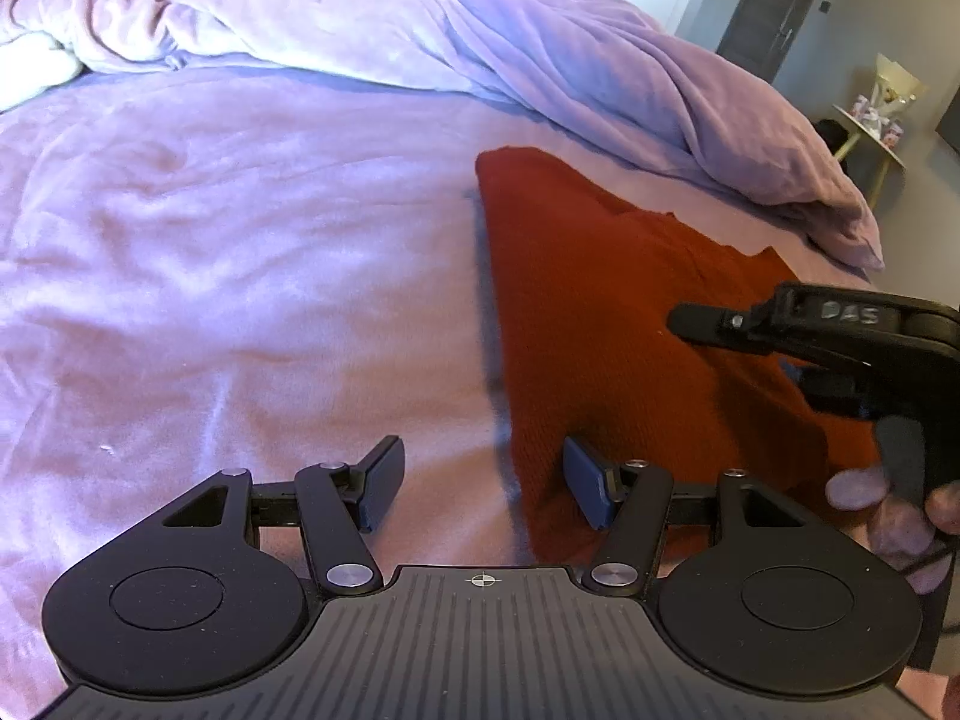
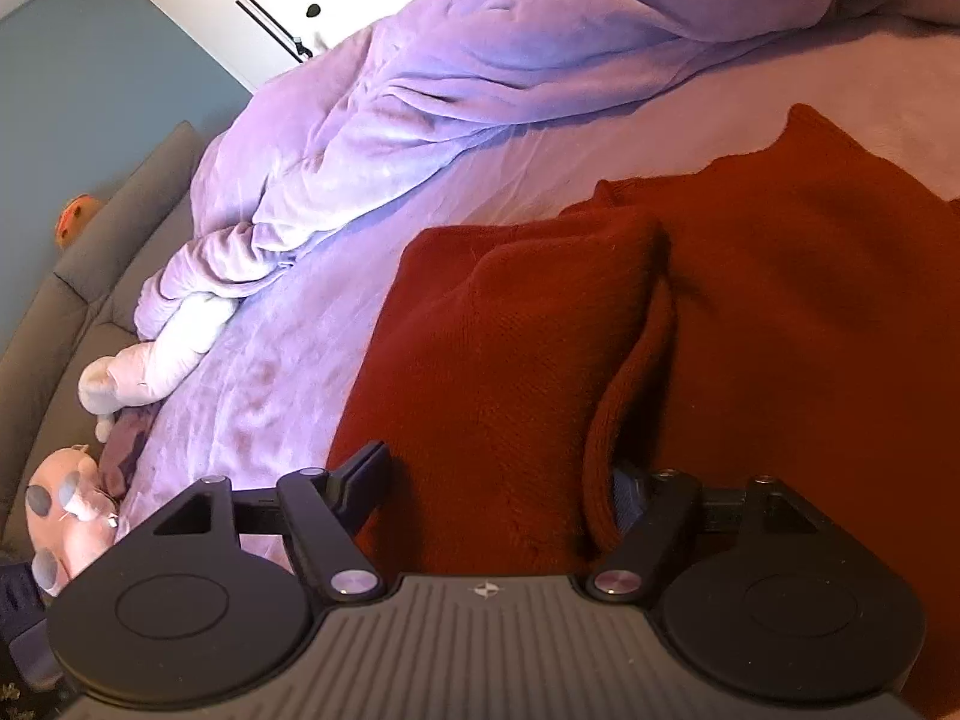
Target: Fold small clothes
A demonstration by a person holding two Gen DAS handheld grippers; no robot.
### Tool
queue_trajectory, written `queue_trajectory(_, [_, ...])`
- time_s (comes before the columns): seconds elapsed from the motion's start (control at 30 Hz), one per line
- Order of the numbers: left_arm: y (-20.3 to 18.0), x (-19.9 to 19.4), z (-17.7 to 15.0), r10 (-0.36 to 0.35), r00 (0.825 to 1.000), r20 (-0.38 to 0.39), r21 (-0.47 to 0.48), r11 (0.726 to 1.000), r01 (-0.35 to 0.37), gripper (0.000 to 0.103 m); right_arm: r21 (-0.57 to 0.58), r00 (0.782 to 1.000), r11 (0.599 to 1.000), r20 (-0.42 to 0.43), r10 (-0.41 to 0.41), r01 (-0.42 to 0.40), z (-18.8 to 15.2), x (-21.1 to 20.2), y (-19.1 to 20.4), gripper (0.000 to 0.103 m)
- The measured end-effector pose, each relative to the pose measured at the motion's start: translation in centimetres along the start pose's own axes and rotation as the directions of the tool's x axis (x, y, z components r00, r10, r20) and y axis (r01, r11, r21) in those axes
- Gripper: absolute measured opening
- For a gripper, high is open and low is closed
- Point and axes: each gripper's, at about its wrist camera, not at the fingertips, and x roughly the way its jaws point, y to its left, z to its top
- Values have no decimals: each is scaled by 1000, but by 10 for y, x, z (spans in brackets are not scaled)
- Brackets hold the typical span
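Two wrist views of a garment-folding step on a bed. The rust-red knitted garment [image 1: 600, 300] lies flat on the lilac plush bed cover [image 1: 210, 270], below the bunched lilac duvet [image 1: 420, 12]; one panel is already doubled over the body, leaving a raised fold edge [image 2: 636, 372]. The left gripper [image 1: 483, 489] hangs with jaws spread and empty, one blue pad [image 1: 585, 480] over the garment's near side edge, the other over bare cover. The right gripper [image 2: 501, 489] also stands spread, pinching nothing, its jaws easing slightly inward; one finger is tucked under the raised fold, the other sits at the garment's outer edge, so folded knit lies between them. Judged step: regrasping for the next fold. To do it well, each gripper should take both layers close to a corner, pinch the full thickness, and lift evenly so the thick knit does not slide or bunch. A soft toy [image 2: 66, 516] lies beyond the bed edge
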Motion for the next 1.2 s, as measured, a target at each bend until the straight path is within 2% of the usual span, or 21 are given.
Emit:
queue_trajectory(0.03, [-1, -4, -2, 5, 1000, 5, 2, 1000, -5, 64, -15, 1000, 1000, 6, -27, 27, 1, 0, 4, 48])
queue_trajectory(0.07, [-2, -8, -3, 4, 1000, 9, 5, 1000, -4, 64, -39, 999, 998, 12, -52, 53, 2, -1, 7, 28])
queue_trajectory(0.1, [-3, -12, -6, 2, 1000, 17, 5, 1000, -2, 64, -77, 996, 993, 26, -91, 92, 2, -4, 13, 17])
queue_trajectory(0.17, [-7, -20, -9, 0, 1000, 26, 4, 1000, 0, 64, -191, 985, 967, 60, -161, 170, 5, -7, 28, 16])
queue_trajectory(0.2, [-10, -23, -11, -8, 1000, 28, 8, 1000, 8, 64, -283, 976, 935, 88, -199, 216, 4, -10, 41, 15])
queue_trajectory(0.23, [-14, -25, -13, -18, 999, 27, 14, 1000, 18, 64, -388, 963, 882, 138, -232, 268, 1, -17, 56, 15])
queue_trajectory(0.3, [-24, -28, -17, -57, 998, 15, 33, 998, 56, 65, -508, 939, 792, 243, -245, 339, -1, -34, 78, 15])
queue_trajectory(0.37, [-36, -25, -20, -89, 996, -14, 54, 994, 90, 65, -529, 917, 759, 319, -238, 381, 1, -55, 83, 15])
queue_trajectory(0.43, [-49, -16, -24, -79, 996, -41, 66, 994, 82, 65, -530, 888, 725, 379, -262, 440, 2, -71, 77, 15])
queue_trajectory(0.5, [-58, -6, -26, -76, 996, -55, 73, 994, 80, 64, -485, 871, 735, 385, -306, 473, 4, -79, 59, 15])
queue_trajectory(0.57, [-66, 5, -26, -65, 995, -79, 62, 996, 70, 62, -471, 853, 718, 375, -363, 513, -2, -81, 35, 15])
queue_trajectory(0.63, [-73, 13, -26, -52, 995, -87, 46, 997, 56, 62, -468, 846, 707, 346, -405, 530, -7, -77, 13, 16])
queue_trajectory(0.73, [-76, 17, -25, -27, 996, -89, 42, 999, 31, 65, -436, 846, 726, 281, -452, 532, -8, -62, -20, 19])
queue_trajectory(0.77, [-76, 16, -25, -25, 996, -90, 45, 999, 29, 65, -412, 846, 739, 269, -461, 533, -7, -61, -28, 22])
queue_trajectory(0.8, [-73, 14, -25, -20, 996, -87, 51, 998, 25, 66, -388, 842, 747, 269, -468, 539, -9, -63, -31, 33])
queue_trajectory(0.83, [-71, 11, -26, -4, 996, -86, 60, 998, 9, 67, -351, 832, 755, 276, -481, 553, -8, -67, -32, 37])
queue_trajectory(0.87, [-68, 8, -27, 5, 996, -88, 61, 998, 0, 67, -323, 824, 761, 285, -489, 563, -9, -76, -34, 39])
queue_trajectory(0.93, [-62, -3, -27, 6, 996, -85, 61, 998, -1, 65, -272, 823, 786, 316, -472, 555, -16, -93, -29, 39])
queue_trajectory(1.0, [-57, -14, -27, 23, 997, -73, 76, 997, -17, 65, -247, 830, 811, 344, -438, 530, -23, -104, -19, 39])
queue_trajectory(1.1, [-47, -29, -22, 21, 999, -46, 48, 999, -18, 66, -292, 848, 827, 397, -351, 479, -40, -117, 5, 39])
queue_trajectory(1.2, [-39, -39, -16, 31, 999, -22, 26, 999, -30, 68, -399, 919, 850, 328, -219, 344, -54, -98, 37, 37])
